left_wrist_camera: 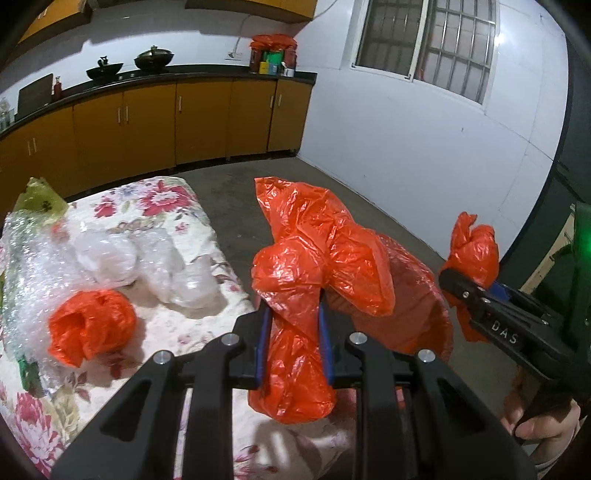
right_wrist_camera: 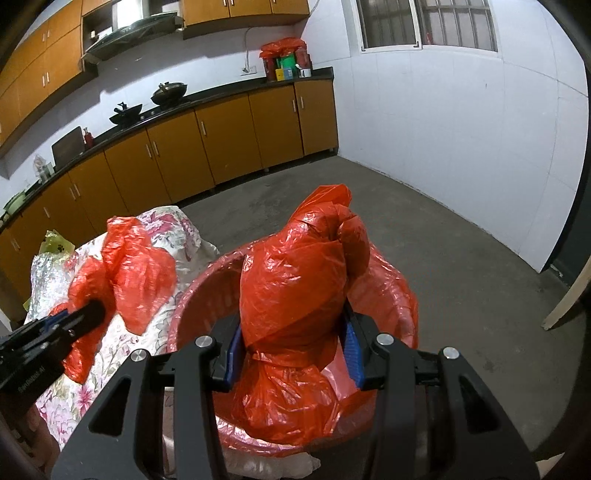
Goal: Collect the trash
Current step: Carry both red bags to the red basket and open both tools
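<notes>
L gripper & R gripper each clamp orange bag edges.

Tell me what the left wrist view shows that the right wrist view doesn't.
Only the left wrist view shows a loose orange wad and clear plastic lying on the floral cloth.

Only the right wrist view shows the lined bin, its rim below the right tongs, and the range hood.

Both show each pair of tongs shut on orange plastic: the left tongs on one bag, the right on another bag. Both also show the bubble wrap and the cabinets.
</notes>
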`<state>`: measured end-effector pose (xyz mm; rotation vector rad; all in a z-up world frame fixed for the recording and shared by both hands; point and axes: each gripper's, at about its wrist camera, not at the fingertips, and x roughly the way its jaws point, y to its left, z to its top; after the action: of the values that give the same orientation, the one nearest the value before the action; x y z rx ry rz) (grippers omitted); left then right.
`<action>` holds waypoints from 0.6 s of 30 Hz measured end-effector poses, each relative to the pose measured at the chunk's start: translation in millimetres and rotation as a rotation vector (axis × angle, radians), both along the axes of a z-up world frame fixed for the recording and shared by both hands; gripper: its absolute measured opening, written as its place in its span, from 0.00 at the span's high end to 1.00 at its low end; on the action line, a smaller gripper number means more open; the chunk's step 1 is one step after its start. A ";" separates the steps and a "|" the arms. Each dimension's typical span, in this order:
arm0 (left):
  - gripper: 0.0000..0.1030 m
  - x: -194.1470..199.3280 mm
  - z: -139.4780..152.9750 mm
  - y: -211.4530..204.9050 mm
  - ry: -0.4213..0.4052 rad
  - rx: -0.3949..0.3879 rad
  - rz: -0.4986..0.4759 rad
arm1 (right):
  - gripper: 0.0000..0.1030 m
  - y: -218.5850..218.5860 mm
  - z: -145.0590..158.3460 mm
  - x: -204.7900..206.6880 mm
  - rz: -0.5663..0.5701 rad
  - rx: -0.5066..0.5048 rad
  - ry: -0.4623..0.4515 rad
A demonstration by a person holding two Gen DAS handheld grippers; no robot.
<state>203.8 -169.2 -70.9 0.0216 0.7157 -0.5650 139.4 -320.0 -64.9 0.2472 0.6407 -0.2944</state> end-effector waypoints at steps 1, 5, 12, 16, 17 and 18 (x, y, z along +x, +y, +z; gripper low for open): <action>0.77 1.1 -1.4 -3.6 0.002 0.003 -0.005 | 0.57 -1.3 -0.3 0.0 0.000 0.002 -0.002; 0.77 2.9 -4.8 -13.7 0.018 0.002 -0.018 | 0.57 -7.0 1.5 -1.5 -0.004 0.009 -0.012; 0.71 10.1 -9.2 -32.3 0.036 -0.005 -0.047 | 0.52 -20.1 13.5 2.8 -0.008 0.036 -0.056; 0.61 14.2 -15.8 -37.9 0.059 0.000 -0.055 | 0.40 -27.0 15.8 9.4 -0.009 0.055 -0.070; 0.60 15.3 -17.9 -36.9 0.065 0.000 -0.053 | 0.38 -28.2 15.8 9.0 -0.011 0.059 -0.072; 0.58 16.1 -19.8 -35.9 0.070 0.001 -0.051 | 0.36 -29.6 15.4 10.4 -0.011 0.059 -0.072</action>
<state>219.9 -205.1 -90.7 0.0210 0.7857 -0.6165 149.8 -349.6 -49.5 0.3170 0.5776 -0.2758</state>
